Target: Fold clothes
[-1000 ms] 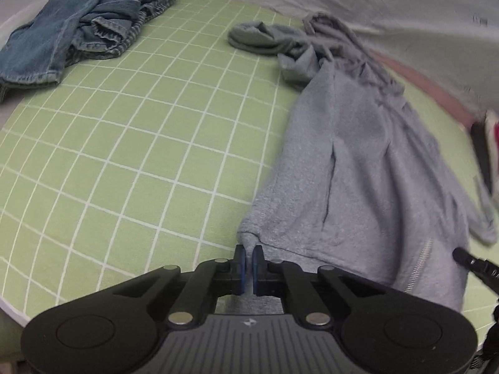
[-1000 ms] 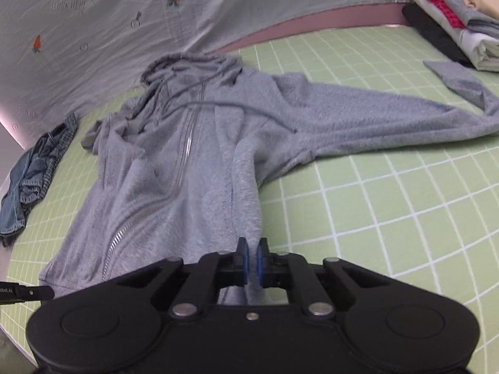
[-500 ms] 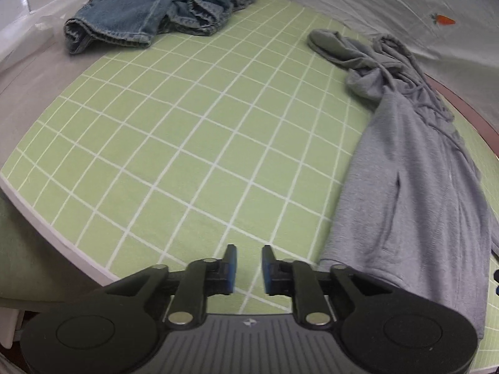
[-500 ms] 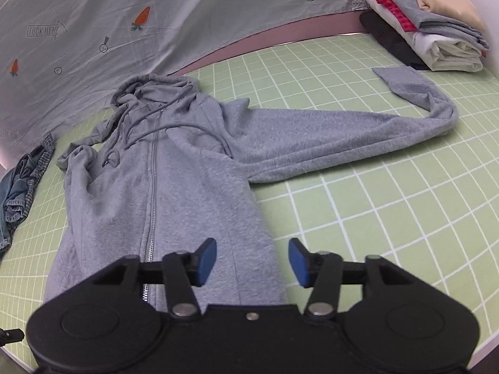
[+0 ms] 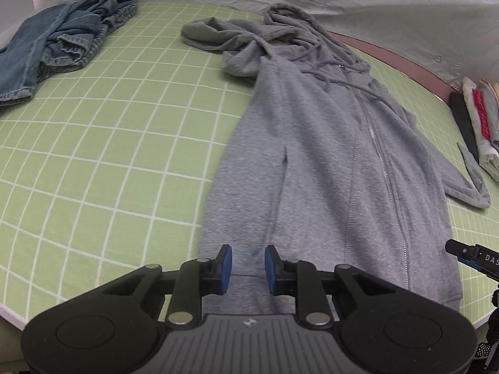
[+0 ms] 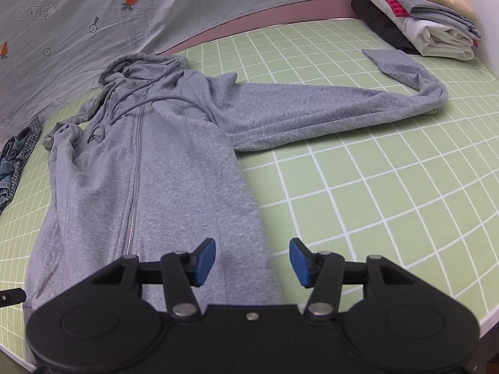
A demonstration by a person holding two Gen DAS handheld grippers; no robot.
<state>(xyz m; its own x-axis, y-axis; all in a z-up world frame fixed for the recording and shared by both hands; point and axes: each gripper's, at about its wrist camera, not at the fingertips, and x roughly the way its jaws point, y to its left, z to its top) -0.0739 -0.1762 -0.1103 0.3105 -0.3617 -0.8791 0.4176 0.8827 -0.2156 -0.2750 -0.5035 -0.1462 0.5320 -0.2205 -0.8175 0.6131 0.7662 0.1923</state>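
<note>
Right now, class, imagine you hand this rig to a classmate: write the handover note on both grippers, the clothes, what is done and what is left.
Left hand-held gripper: open, empty, over the hem of the grey zip-up hooded sweatshirt.
Right hand-held gripper: open, empty, at the hem's other corner.
Sweatshirt lies front up on the green gridded mat; one sleeve stretched out, the other bunched near the hood.
Crumpled blue jeans unfolded.
Stack of folded clothes done.
Left: fold sweatshirt, then jeans.
</note>
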